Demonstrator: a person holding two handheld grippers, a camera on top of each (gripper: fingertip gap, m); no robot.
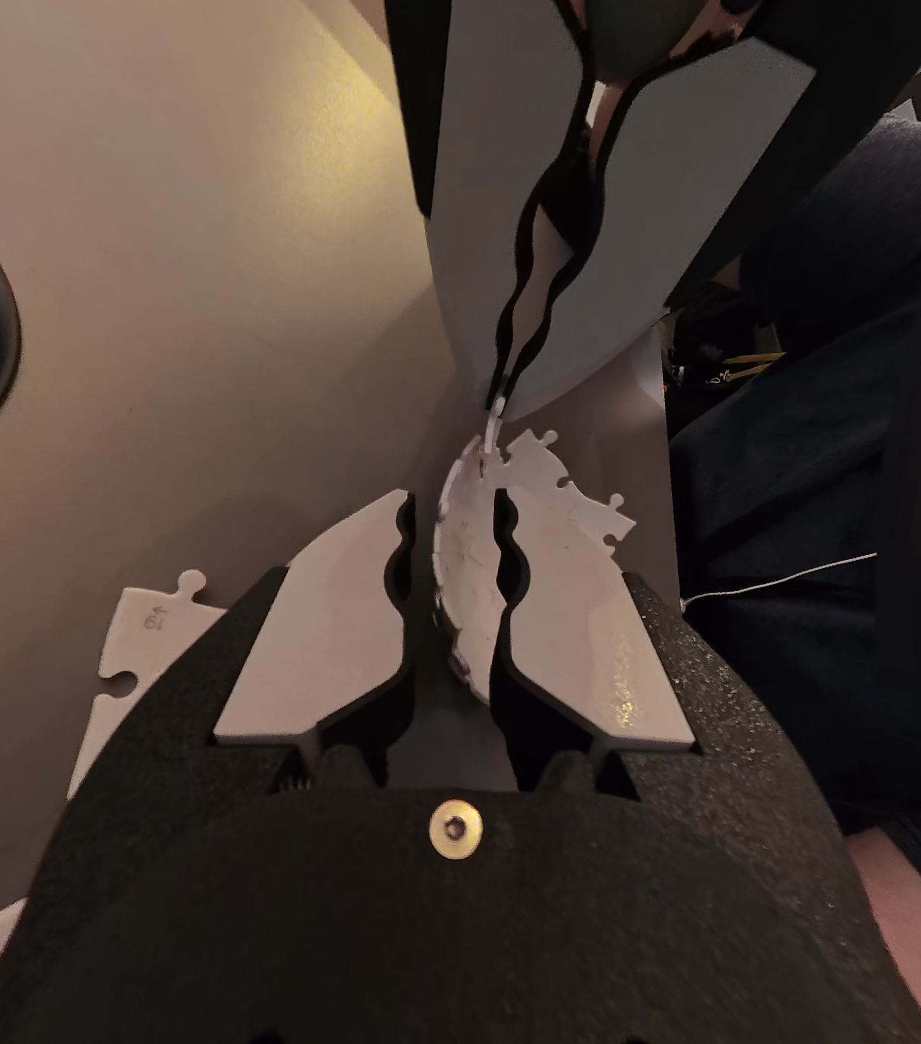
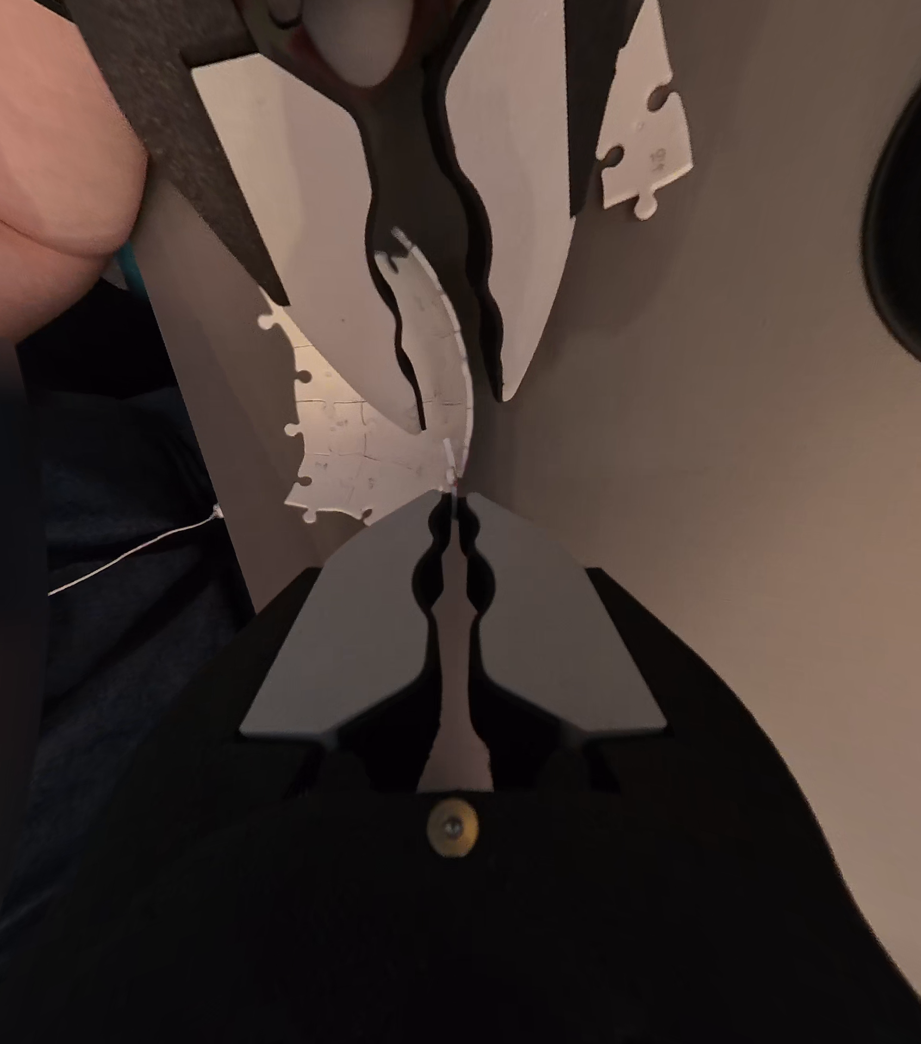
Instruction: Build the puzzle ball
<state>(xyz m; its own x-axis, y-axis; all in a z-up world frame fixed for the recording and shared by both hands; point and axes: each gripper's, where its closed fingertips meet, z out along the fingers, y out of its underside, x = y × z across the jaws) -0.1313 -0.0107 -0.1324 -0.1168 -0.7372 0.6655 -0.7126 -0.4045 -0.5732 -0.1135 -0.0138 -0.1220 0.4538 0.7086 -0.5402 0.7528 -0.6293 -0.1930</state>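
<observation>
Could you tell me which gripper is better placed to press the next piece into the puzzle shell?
Right, probably. The right gripper pinches a thin white piece at the curved white puzzle shell's rim, while the left gripper straddles and steadies that shell.

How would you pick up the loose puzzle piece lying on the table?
Grip the loose puzzle piece by its two long straight edges, coming down from above. It lies flat on the table, and the knobs and notches sit on the other edges, so the straight sides probably give the fingers a steadier hold.
</observation>
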